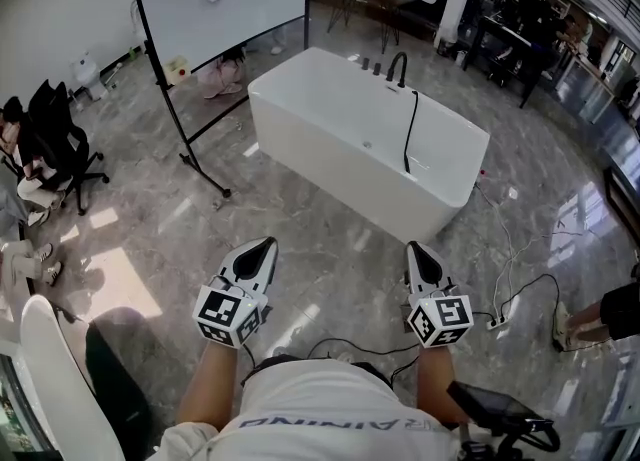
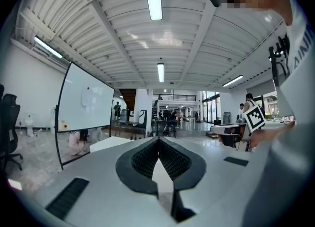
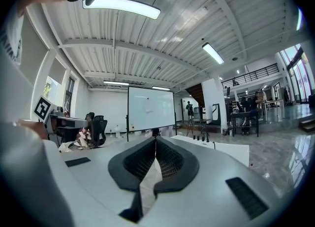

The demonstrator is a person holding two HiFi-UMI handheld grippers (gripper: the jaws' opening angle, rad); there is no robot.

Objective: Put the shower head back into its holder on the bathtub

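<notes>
Head view. Approach step judged to be in hand, nothing grasped yet. The left tool (image 1: 267, 243) and right tool (image 1: 413, 248) are held level side by side over the grey marble floor (image 1: 330, 269), well apart from the white bathtub (image 1: 330, 164) ahead. A black hose (image 1: 411, 129) is seen running from the far rim, near the black faucet (image 1: 398, 67), down into the tub. The shower head (image 1: 407, 165) is judged to lie at its lower end; too small to confirm. The holder cannot be made out.

Next move: the tub must be walked up to and one tool opened before the shower head can be reached.

Left gripper view. Jaws are pressed together, nothing between them. A whiteboard (image 2: 86, 103) stands at left, with an open hall beyond.

Right gripper view. Jaws are likewise closed and empty. The tub's far rim fittings and an office chair (image 3: 100, 130) are visible.
</notes>
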